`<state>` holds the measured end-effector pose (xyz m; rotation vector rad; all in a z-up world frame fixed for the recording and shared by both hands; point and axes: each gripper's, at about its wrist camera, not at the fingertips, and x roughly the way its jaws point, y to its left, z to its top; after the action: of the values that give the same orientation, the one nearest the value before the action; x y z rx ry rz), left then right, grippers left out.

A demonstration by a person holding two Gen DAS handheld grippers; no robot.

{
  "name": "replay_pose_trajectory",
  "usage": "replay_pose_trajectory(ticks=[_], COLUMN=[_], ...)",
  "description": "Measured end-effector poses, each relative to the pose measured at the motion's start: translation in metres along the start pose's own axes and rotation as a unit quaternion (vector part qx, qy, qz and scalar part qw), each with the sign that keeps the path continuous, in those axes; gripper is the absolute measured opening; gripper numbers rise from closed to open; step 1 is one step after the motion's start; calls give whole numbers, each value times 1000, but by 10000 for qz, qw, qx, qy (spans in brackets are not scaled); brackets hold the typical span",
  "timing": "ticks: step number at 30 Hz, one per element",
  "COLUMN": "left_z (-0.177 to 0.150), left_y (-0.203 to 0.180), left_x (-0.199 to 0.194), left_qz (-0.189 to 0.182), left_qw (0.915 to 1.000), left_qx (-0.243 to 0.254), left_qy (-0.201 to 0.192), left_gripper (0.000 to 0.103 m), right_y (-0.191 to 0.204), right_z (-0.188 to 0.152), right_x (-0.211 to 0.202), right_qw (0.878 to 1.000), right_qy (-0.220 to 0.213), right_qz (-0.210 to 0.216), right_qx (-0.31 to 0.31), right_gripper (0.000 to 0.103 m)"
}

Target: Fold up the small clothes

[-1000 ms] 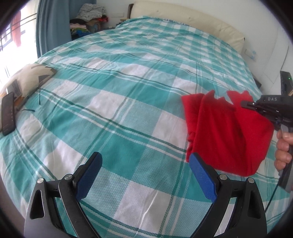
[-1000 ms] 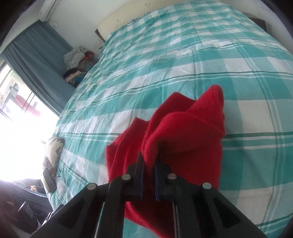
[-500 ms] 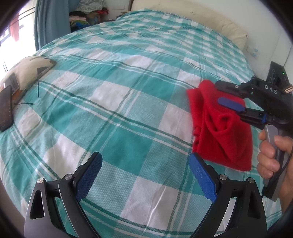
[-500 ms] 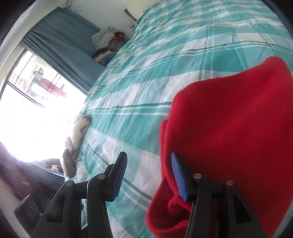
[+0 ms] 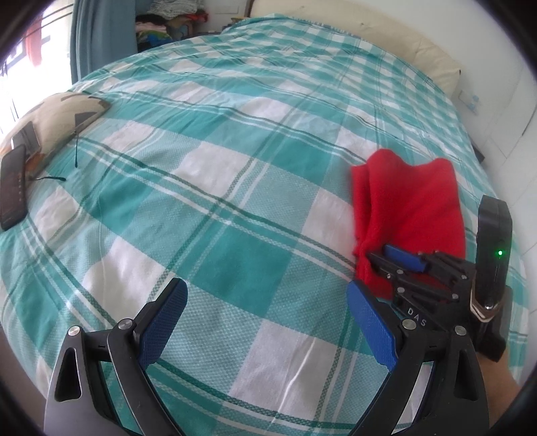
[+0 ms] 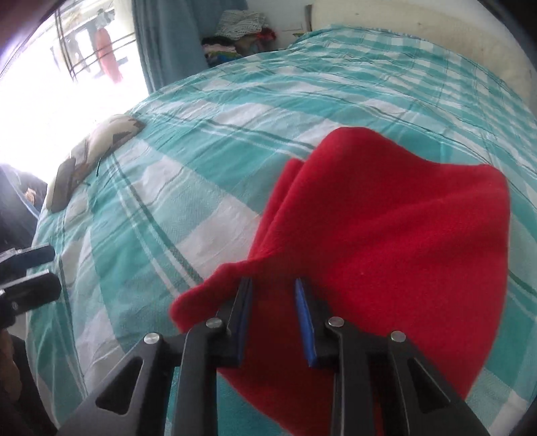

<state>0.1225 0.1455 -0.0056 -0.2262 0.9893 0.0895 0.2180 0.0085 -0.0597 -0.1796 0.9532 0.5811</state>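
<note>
A red fleece garment [image 5: 409,204] lies folded on the teal checked bedspread [image 5: 235,208], at the right in the left wrist view. My right gripper [image 6: 273,298] hovers low over the garment's near edge [image 6: 386,241]. Its jaws are closing, a narrow gap still shows, and red cloth lies between and under the blue pads without being pinched. The left wrist view shows this right gripper [image 5: 386,260] at the cloth's near corner. My left gripper [image 5: 265,322] stands wide open above bare bedspread, left of the garment, with nothing in it. It also shows as the left gripper [image 6: 50,270] at the picture's left edge.
A patterned cushion [image 5: 57,117] and a dark phone [image 5: 13,186] lie at the bed's left edge. A cream headboard pad [image 5: 369,30] runs along the far side. A pile of clothes [image 5: 161,23] and a blue curtain [image 5: 97,37] stand at the far left.
The right gripper let go of the lifted red garment, which now lies flat. It rolled, dropped to the garment's near edge, and its jaws have narrowed again. The left gripper stayed put.
</note>
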Motion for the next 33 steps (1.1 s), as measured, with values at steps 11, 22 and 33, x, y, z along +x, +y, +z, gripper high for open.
replay_pose_trajectory(ticks=[11, 22, 33], left_z=[3, 11, 75], left_y=[5, -16, -99], left_x=[-8, -19, 108], left_qz=[-191, -1328, -1883], left_qw=[9998, 9901, 9789], left_qx=[-81, -135, 143], left_qy=[-65, -422, 782], left_gripper=[97, 99, 99], right_y=[-62, -88, -177], right_z=[-32, -103, -63], right_x=[-111, -107, -97], right_qw=[9927, 9856, 9394], right_qy=[-468, -178, -1022], right_qz=[89, -75, 483], right_qx=[1107, 1680, 3235], right_gripper=[27, 44, 66])
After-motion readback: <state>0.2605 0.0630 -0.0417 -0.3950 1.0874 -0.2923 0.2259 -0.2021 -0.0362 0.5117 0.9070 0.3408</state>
